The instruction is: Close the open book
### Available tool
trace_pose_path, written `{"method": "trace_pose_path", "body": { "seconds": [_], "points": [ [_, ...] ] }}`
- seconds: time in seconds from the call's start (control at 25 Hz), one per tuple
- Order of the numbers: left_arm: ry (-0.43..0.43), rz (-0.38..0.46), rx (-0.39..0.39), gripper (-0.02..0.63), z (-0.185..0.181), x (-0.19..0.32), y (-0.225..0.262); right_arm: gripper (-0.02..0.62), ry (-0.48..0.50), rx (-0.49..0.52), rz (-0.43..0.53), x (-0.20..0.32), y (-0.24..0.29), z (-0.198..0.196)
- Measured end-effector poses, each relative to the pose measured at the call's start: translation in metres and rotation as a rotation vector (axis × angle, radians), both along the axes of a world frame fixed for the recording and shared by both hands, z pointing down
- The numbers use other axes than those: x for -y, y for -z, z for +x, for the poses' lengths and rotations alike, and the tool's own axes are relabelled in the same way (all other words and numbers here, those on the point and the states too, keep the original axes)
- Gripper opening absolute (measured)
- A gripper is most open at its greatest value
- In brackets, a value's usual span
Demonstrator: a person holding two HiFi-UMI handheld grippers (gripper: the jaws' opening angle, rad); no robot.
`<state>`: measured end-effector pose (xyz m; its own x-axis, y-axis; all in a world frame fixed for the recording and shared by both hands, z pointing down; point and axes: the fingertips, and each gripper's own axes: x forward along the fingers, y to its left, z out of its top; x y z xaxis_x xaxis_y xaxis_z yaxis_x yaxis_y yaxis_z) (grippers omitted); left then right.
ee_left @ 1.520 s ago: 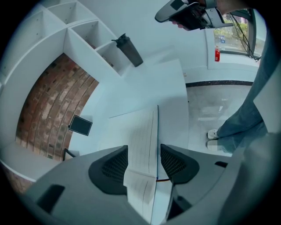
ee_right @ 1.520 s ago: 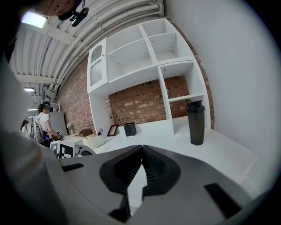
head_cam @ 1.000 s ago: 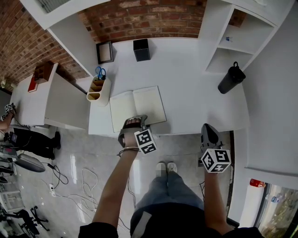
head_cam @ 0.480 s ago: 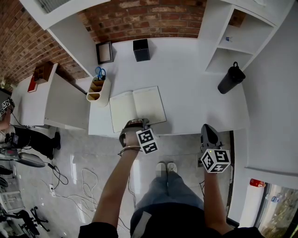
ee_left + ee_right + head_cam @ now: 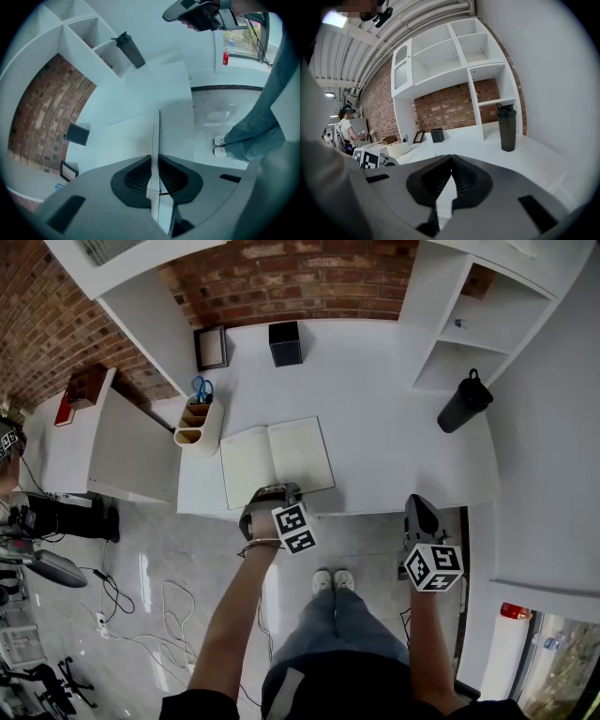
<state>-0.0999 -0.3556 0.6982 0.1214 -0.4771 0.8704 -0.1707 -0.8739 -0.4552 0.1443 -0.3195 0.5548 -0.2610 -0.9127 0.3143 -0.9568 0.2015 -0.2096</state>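
Observation:
The open book (image 5: 277, 457) lies flat on the white table (image 5: 375, 427), pages up, near the front edge. My left gripper (image 5: 272, 491) is at the book's near edge, pointing steeply down. In the left gripper view its jaws are closing, and the dark pads (image 5: 138, 176) press on a thin edge of the book (image 5: 131, 138) standing between them. My right gripper (image 5: 422, 507) hovers off the table's front right edge, apart from the book. In the right gripper view its fingertips (image 5: 451, 159) meet with nothing between them.
A pen holder with scissors (image 5: 199, 420) stands left of the book. A picture frame (image 5: 210, 345) and a black box (image 5: 285, 341) sit at the back by the brick wall. A black shaker bottle (image 5: 464, 401) stands at the right near the white shelves (image 5: 469, 324).
The left gripper's jaws have drawn together at the book's near edge. Both hands stayed where they were.

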Motion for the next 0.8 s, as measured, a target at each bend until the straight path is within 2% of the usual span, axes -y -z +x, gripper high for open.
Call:
{"method": "trace_pose_path", "body": {
  "seconds": [0.2,0.56,0.68,0.8],
  "points": [
    [0.054,0.049,-0.084,0.043,-0.001,0.001,0.008,-0.002,0.002,-0.003,-0.004,-0.002,-0.002,0.001],
    [0.194,0.153,-0.307,0.035,-0.003,0.002,0.036,-0.002,0.003,-0.002,-0.005,-0.002,-0.001,0.005],
    [0.254,0.196,-0.396,0.032,-0.007,0.005,0.048,-0.002,0.008,-0.003,-0.006,-0.002,-0.002,0.004],
    [0.342,0.218,-0.517,0.029,-0.013,0.006,0.059,-0.002,0.013,-0.001,-0.008,-0.001,-0.001,0.003]
  ]
}}
